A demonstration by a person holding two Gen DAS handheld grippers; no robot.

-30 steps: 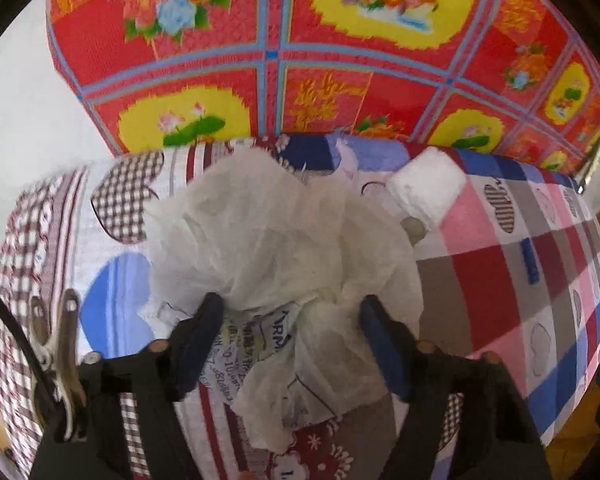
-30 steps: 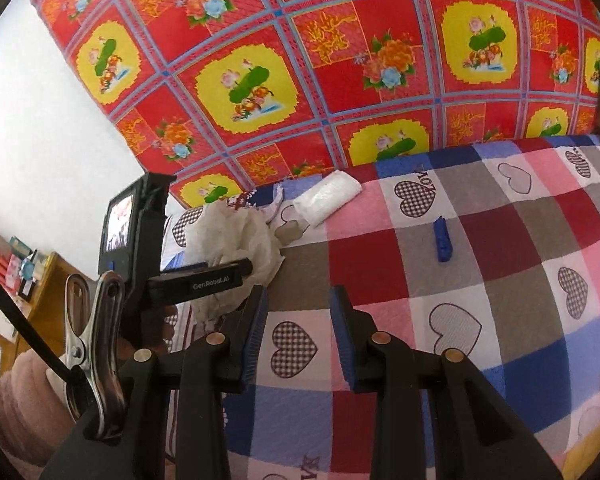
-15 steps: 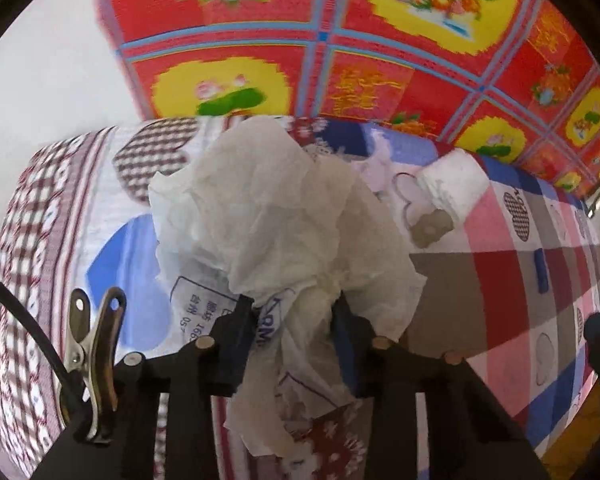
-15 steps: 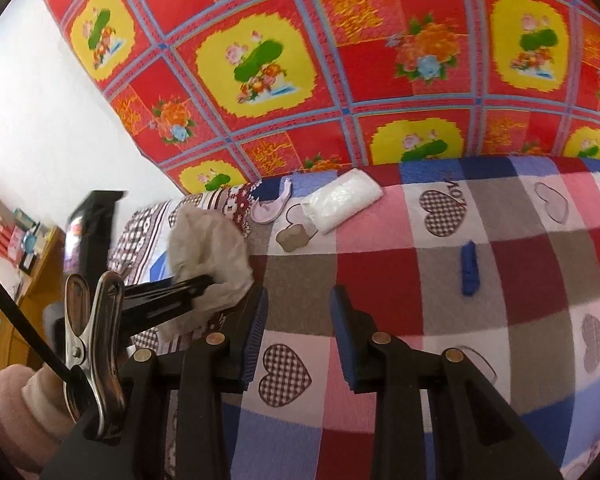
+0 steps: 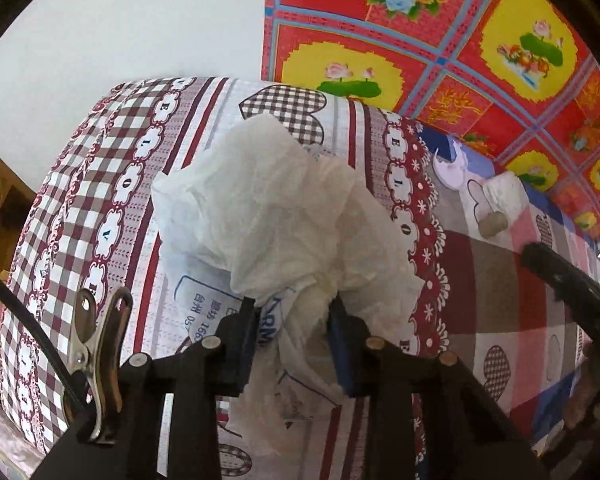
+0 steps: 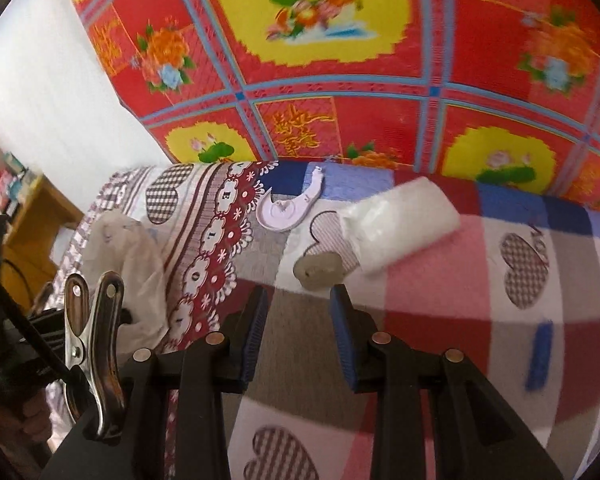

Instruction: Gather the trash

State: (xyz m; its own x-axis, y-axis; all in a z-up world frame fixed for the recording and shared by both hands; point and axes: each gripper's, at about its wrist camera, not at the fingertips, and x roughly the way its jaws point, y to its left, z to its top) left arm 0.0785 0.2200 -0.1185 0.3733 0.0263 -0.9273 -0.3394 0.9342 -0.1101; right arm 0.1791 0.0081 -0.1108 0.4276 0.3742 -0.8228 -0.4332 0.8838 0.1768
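The left gripper (image 5: 292,336), jaws just closed, clamps the crumpled plastic bag (image 5: 284,216) above the bed (image 5: 512,300); the right gripper (image 6: 298,320) approaches open and empty, a grey scrap (image 6: 320,270) just ahead.

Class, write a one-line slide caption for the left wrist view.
Left gripper, jaws just closed, pinches a crumpled white plastic bag above the heart-patterned bedsheet.

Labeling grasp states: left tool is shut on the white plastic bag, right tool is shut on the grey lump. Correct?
Half right. The right tool is open and empty; the grey lump lies on the bedspread just ahead of it, per the right wrist view. Left tool does grip the white plastic bag.
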